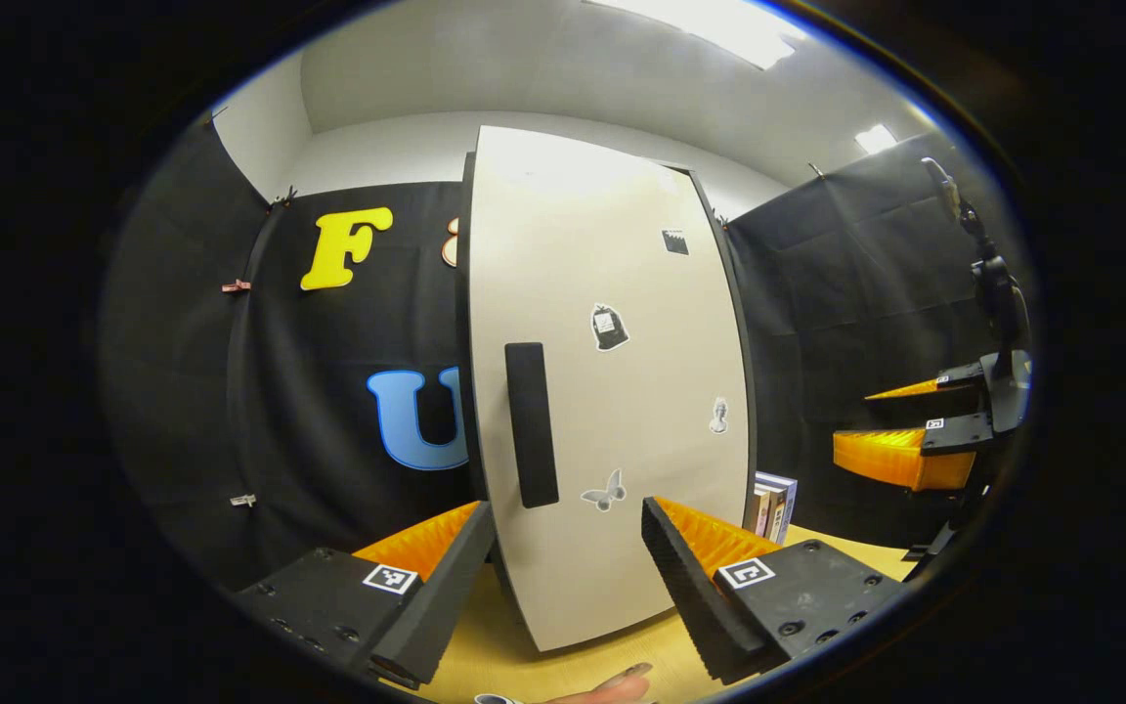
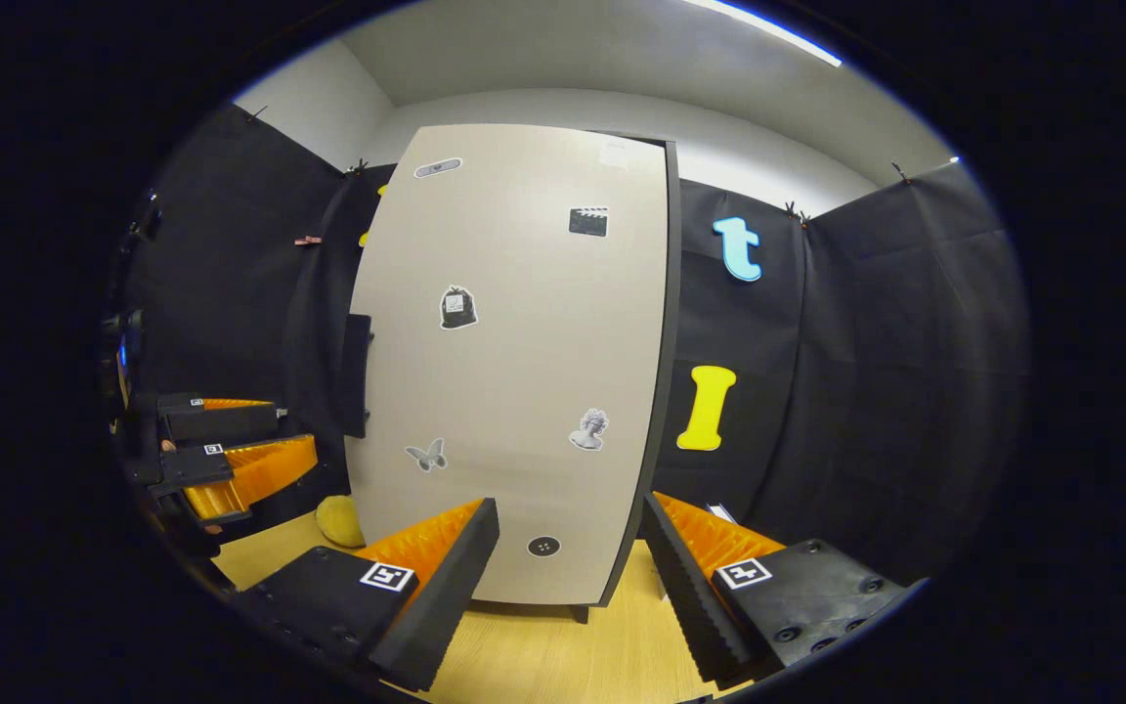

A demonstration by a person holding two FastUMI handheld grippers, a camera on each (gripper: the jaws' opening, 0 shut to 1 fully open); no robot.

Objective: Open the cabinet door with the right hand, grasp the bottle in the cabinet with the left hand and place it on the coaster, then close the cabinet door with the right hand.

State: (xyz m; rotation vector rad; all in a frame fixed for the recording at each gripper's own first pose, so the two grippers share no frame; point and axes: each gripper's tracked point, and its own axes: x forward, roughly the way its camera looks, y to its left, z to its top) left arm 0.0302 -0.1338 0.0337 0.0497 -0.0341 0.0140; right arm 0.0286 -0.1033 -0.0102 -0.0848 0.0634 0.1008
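Left gripper view: cabinet door [image 1: 612,391] shut, pale panel upright on the wooden tabletop [image 1: 602,665], facing the camera. Dark vertical handle [image 1: 532,424] sits near the door's left edge, at mid height. Stickers on the panel to the right of the handle: a butterfly [image 1: 604,492] low, a black bag shape above it. Left gripper [image 1: 568,577] hangs in front of the door's lower part, fingers spread wide, nothing between them, not touching the panel. Books [image 1: 775,504] stand just right of the cabinet's base. Right gripper [image 1: 905,430] shows farther right of the cabinet, well apart from it, fingers parted and empty.

Right gripper view: same door [image 2: 514,372] seen from its right side, handle [image 2: 358,376] at the far left edge. Right gripper [image 2: 571,577] is before the door's bottom, wide apart, holding nothing. Left gripper [image 2: 240,440] shows left of the cabinet, also parted. Small yellow object [image 2: 340,520] lies on the table by the cabinet's lower left corner.

Bottle: behind the closed door, cannot be seen.
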